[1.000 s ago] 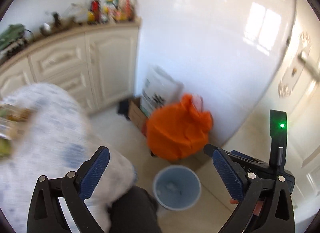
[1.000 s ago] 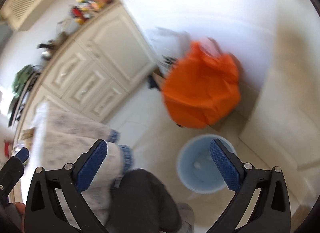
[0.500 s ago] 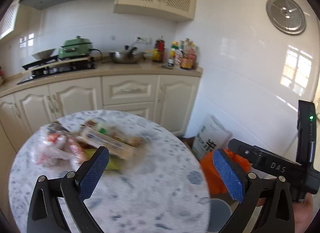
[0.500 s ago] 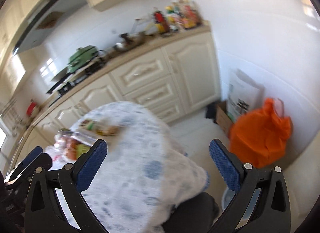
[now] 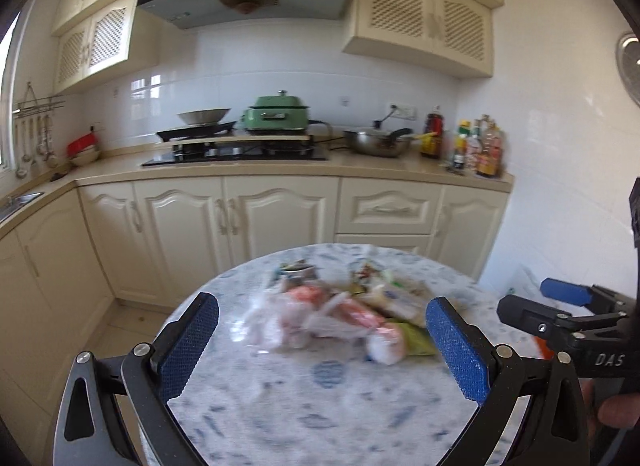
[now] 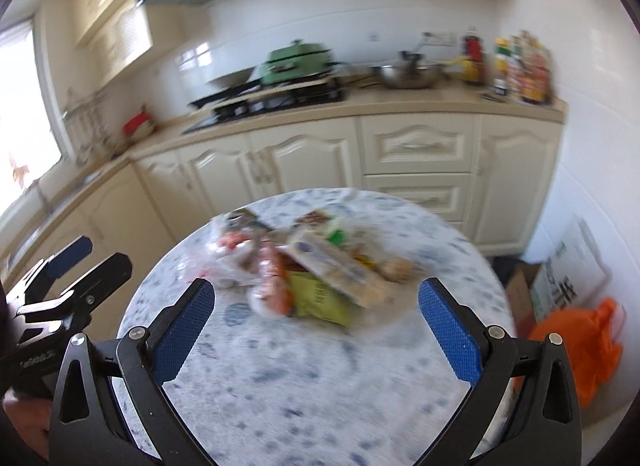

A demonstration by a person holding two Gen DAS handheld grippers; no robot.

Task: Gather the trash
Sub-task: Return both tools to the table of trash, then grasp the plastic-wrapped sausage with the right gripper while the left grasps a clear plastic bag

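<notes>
- My left gripper (image 5: 320, 346) hangs spread wide, empty, above the round table (image 5: 320, 406)
- My right gripper (image 6: 316, 330) likewise gapes, empty
- Trash pile (image 5: 340, 314) sits mid-table

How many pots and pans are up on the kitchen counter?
3: a wok on the stove's left, a green pot beside it, and a steel pan right of the stove. Others may be hidden.

Cream cabinets (image 5: 280, 217) line white-tiled walls (image 5: 224, 89); daylight enters a window (image 6: 20, 105).
</notes>
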